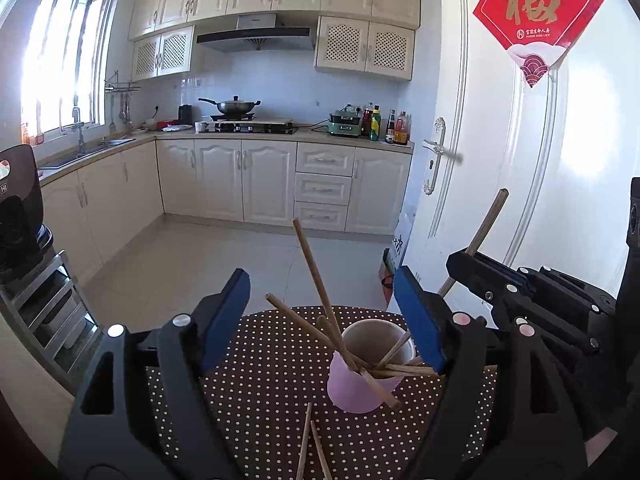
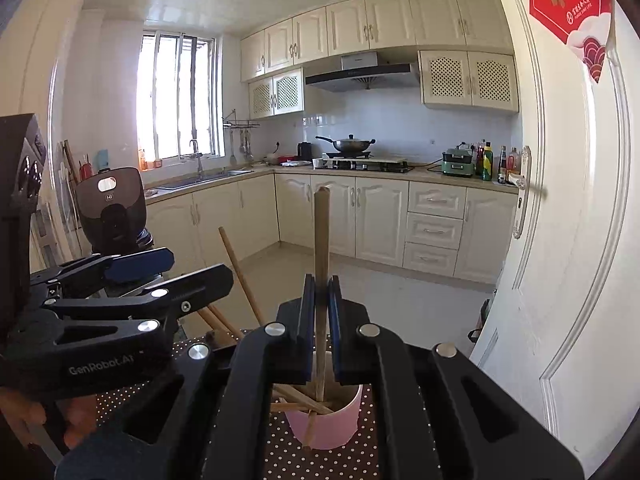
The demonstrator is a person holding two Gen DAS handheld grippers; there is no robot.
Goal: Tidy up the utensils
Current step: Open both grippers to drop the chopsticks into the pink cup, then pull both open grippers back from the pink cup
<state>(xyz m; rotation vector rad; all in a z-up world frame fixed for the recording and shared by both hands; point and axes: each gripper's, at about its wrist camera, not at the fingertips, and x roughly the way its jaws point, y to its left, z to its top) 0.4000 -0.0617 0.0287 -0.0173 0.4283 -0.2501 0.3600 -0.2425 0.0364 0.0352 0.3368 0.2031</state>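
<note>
A pink cup (image 1: 360, 388) stands on the brown dotted tablecloth (image 1: 260, 368) with several wooden chopsticks (image 1: 394, 350) leaning in it. One long chopstick (image 1: 314, 276) slants up between the blue pads of my left gripper (image 1: 322, 320), which is open and touches nothing; its lower end crosses the cup's near wall. Two more chopsticks (image 1: 308, 440) lie on the cloth in front of the cup. In the right wrist view my right gripper (image 2: 320, 284) is shut on an upright chopstick (image 2: 321, 236) whose lower end reaches into the pink cup (image 2: 332, 424).
A white door (image 1: 520, 168) stands close on the right. A black appliance (image 1: 18, 208) sits on a metal rack (image 1: 52, 300) at the left. Beyond the table edge lie a tiled floor and cream kitchen cabinets (image 1: 240, 180). A hand (image 2: 40, 420) shows under the left gripper.
</note>
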